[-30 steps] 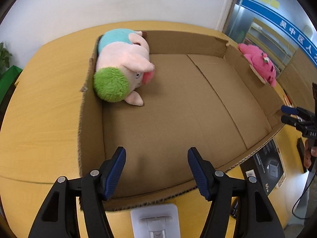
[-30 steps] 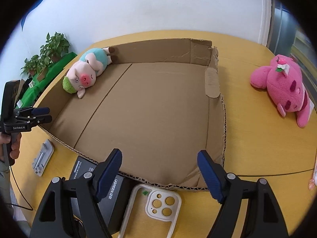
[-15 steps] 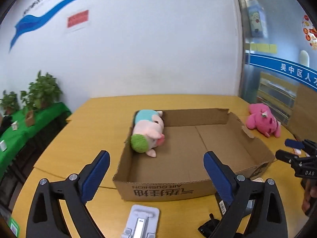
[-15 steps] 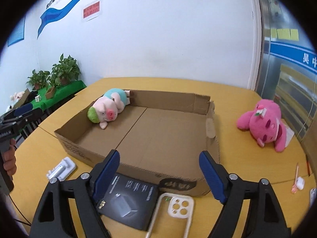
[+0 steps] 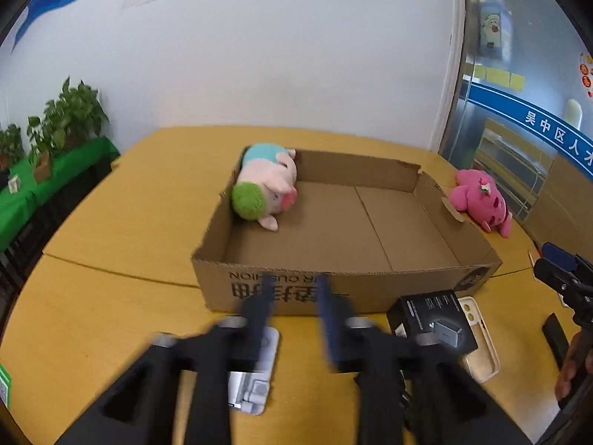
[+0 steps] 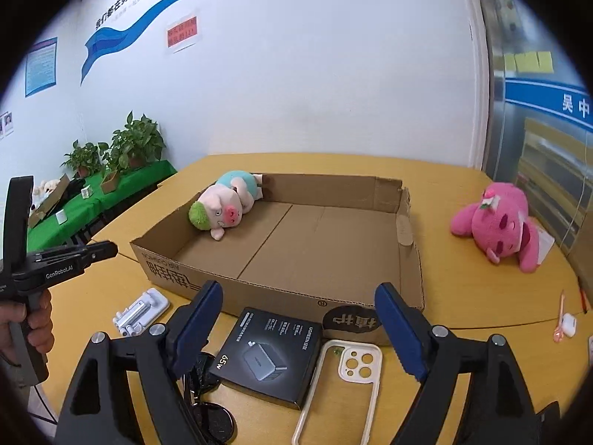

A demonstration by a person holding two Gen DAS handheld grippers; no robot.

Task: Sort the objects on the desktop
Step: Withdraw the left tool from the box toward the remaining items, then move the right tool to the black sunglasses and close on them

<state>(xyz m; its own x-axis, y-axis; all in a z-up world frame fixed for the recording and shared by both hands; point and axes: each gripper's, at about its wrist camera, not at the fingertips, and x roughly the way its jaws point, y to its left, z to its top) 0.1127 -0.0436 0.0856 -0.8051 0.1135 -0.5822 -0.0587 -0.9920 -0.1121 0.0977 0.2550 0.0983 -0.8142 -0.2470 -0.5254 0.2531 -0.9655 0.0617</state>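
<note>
While the shallow brown cardboard box already holds the pink pig plush with the green cap in its far left corner, the loose things on the yellow wooden tabletop lie along the box's near wall. The nearest is the black square charger carton, lying flat directly ahead of and just below the right gripper, whose blue-padded fingers stand wide apart and hold nothing. The carton's left part sits between those fingers, its edges skewed to their line. Touching its right side is the cream phone case, long axis running near to far. The left gripper is blurred, its fingers drawn close together with nothing visible between them; it hovers over the white folding phone stand, whose length also runs near to far. The bright pink plush lies well apart on the far right. The right side looks better placed for the carton, the left for the stand
</note>
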